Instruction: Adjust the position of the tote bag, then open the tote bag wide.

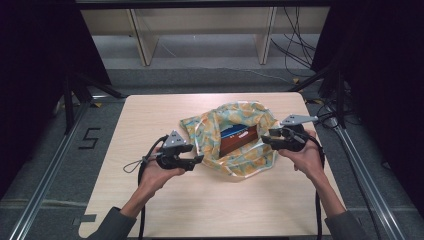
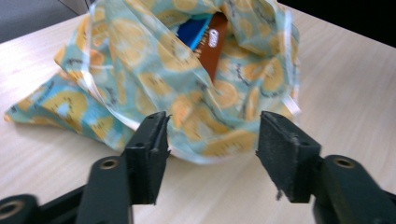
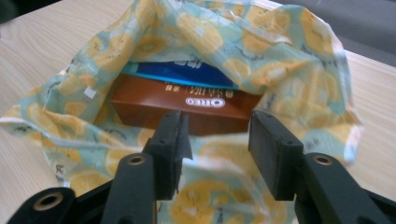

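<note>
Pale wood grain covers the table (image 1: pixel 150 200), and on its far middle lies a crumpled cloth wrap (image 1: pixel 250 156) printed with yellow-orange lemon slices on a light teal ground. The cloth is bunched up around two boxes: a brown Oreo box (image 1: pixel 239 141) lying on its long side, with a blue box (image 1: pixel 231 131) just behind it and touching it. In the right gripper view the brown box (image 3: pixel 187 109) sits deep in the folds with its white logo upside down, the blue box (image 3: pixel 180 73) showing above it, and the cloth (image 3: pixel 275 56) rising around both like a hood. The right gripper (image 1: pixel 266 140) is held in the person's right hand (image 1: pixel 304 155) at the right edge of the cloth; its jaws stand apart, with cloth (image 3: pixel 219 186) lying between and under them and nothing pinched. The left gripper (image 1: pixel 198 160) is held in the left hand (image 1: pixel 159 175) at the near left edge of the cloth. Seen from the left gripper view, its jaws are also spread wide, with the hem of the cloth (image 2: pixel 219 135) sitting in the gap between them, unclamped; whether either pad touches the fabric is hard to tell. In that view the brown box (image 2: pixel 215 46) and blue box (image 2: pixel 192 30) peek out of the top opening of the bundle. A black cable (image 1: pixel 142 162) loops on the table beside the left hand.
</note>
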